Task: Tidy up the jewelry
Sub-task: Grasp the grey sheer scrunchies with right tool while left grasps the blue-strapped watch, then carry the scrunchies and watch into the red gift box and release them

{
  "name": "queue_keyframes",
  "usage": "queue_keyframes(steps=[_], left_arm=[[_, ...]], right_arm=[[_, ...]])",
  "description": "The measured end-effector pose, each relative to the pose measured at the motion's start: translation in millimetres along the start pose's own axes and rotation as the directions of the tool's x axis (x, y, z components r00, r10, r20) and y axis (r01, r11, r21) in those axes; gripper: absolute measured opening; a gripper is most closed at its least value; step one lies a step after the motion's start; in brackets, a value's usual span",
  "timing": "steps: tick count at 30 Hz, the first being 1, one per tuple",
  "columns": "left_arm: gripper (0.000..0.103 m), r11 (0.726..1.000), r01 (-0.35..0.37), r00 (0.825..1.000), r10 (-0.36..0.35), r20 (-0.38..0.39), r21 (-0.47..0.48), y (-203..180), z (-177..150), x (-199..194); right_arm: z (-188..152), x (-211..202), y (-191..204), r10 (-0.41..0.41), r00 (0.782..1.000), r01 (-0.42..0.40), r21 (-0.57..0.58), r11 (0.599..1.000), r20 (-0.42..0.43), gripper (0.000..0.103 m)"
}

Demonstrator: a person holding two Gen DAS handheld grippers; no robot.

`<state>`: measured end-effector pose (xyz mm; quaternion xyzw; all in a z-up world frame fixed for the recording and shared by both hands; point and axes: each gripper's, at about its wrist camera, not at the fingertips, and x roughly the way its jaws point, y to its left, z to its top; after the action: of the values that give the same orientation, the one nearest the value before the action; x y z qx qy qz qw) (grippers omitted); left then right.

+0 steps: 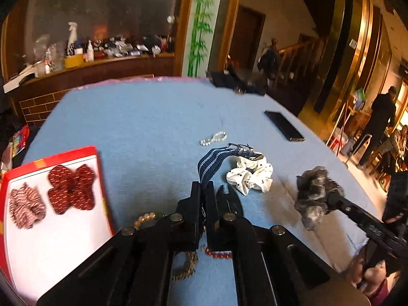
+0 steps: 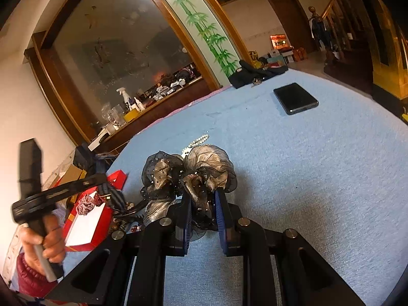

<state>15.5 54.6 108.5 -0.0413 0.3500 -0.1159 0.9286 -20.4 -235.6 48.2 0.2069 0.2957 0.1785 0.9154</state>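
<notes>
Fuzzy blue tablecloth (image 2: 318, 178); right claw (image 2: 202, 204) pinches gauzy beaded bow (image 2: 188, 173)

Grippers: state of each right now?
Left gripper: closed on the striped strap.
Right gripper: closed on the grey bow.

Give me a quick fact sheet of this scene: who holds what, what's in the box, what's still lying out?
left gripper: shut on blue striped strap
right gripper: shut on grey-black ruffled bow
red box: holds dark red bow and striped scrunchie
blue table cloth: white scrunchie, pearl bracelet, black phone
</notes>
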Motion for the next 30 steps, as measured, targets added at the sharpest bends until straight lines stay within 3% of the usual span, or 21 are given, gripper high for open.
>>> queue_keyframes(steps=[5, 10, 17, 30], left_arm=[[0.003, 1.0, -0.015, 0.997, 0.014, 0.077, 0.003, -0.5, -10.6, -36.9], [0.003, 0.999, -0.03, 0.991, 0.027, 0.134, 0.021, -2.3, -21.3, -65.4], [0.003, 1.0, 0.014, 0.979, -0.019, 0.204, 0.025, -3.2, -19.0, -100.3], [0.003, 1.0, -0.002, 0.972, -0.003, 0.237, 0.021, -3.4, -23.2, -120.2]], right_arm=[[-1.7, -4.5, 8.3, 0.003, 1.0, -0.003, 0.006, 1.0, -0.004, 0.02], [4.8, -22.6, 38.8, 0.018, 0.999, -0.015, -0.066, 0.998, 0.034, 0.02], [8.9, -38.4, 75.6, 0.046, 0.997, -0.038, -0.143, 0.989, 0.059, 0.02], [11.1, -39.7, 96.6, 0.068, 0.996, -0.055, -0.188, 0.981, 0.064, 0.02]])
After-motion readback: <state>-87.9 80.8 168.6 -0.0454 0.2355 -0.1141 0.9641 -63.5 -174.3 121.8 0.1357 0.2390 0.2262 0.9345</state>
